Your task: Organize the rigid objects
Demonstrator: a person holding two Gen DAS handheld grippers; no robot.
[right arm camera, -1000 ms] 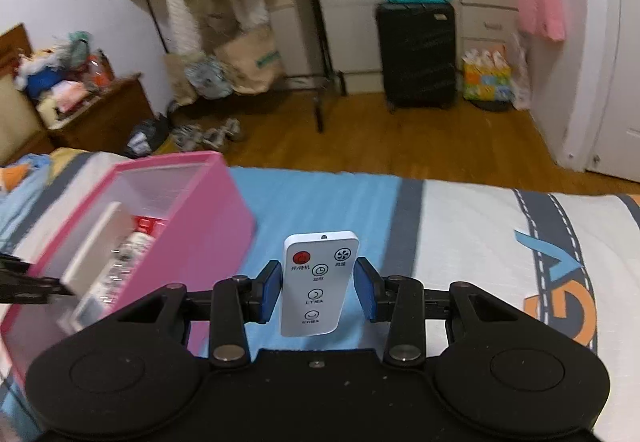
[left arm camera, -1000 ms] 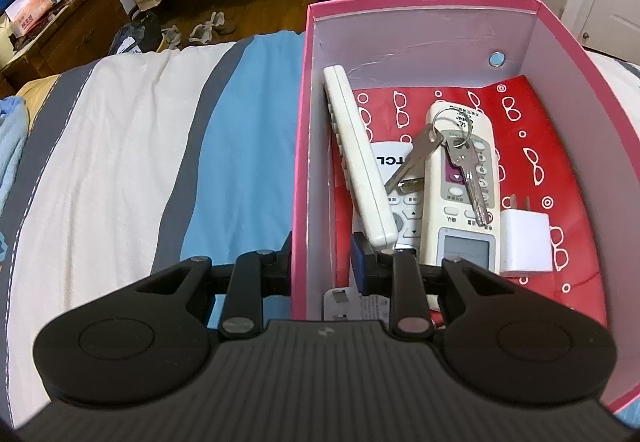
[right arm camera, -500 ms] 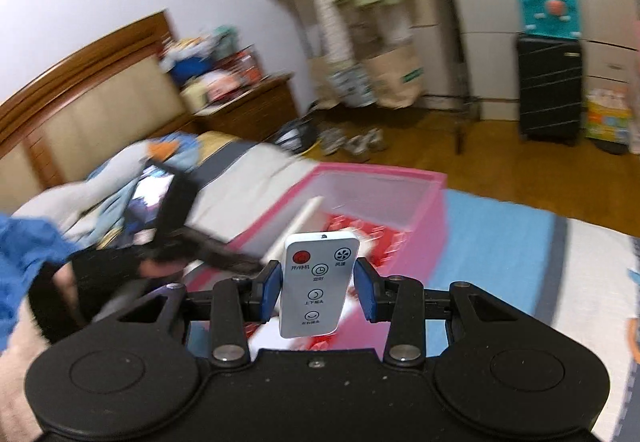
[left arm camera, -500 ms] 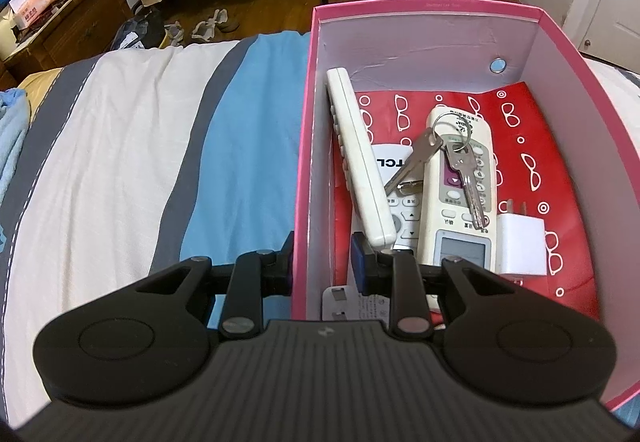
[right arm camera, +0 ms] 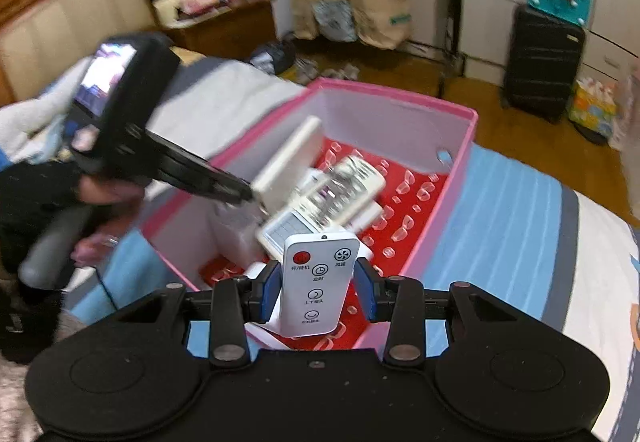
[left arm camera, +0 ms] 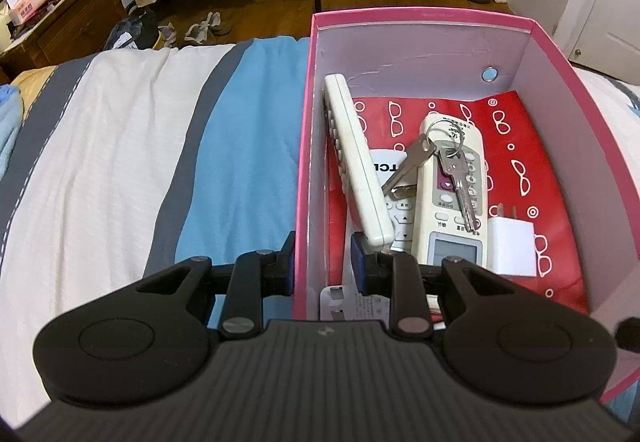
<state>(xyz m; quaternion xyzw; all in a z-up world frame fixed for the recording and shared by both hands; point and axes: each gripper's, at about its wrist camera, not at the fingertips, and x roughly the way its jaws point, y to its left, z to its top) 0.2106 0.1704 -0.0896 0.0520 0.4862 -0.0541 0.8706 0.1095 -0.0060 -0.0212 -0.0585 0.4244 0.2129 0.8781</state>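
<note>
The small white fan remote (right arm camera: 318,284) sits pinched upright between the blue pads of my right gripper (right arm camera: 318,290), its red button facing me, hanging above the near end of the pink box (right arm camera: 460,112). Ahead of that gripper, inside the box, I see a long white remote (left arm camera: 356,162) leaning along the left wall, an air-conditioner remote (left arm camera: 452,202) with a bunch of keys (left arm camera: 444,170) lying across it, and a white plug adapter (left arm camera: 514,248) just right of it, all on red patterned paper (left arm camera: 520,146). My left gripper (left arm camera: 322,262) straddles the box's left wall, one pad outside over the striped bed (left arm camera: 120,146), one inside, clamped on that wall. The right view is blurred.
</note>
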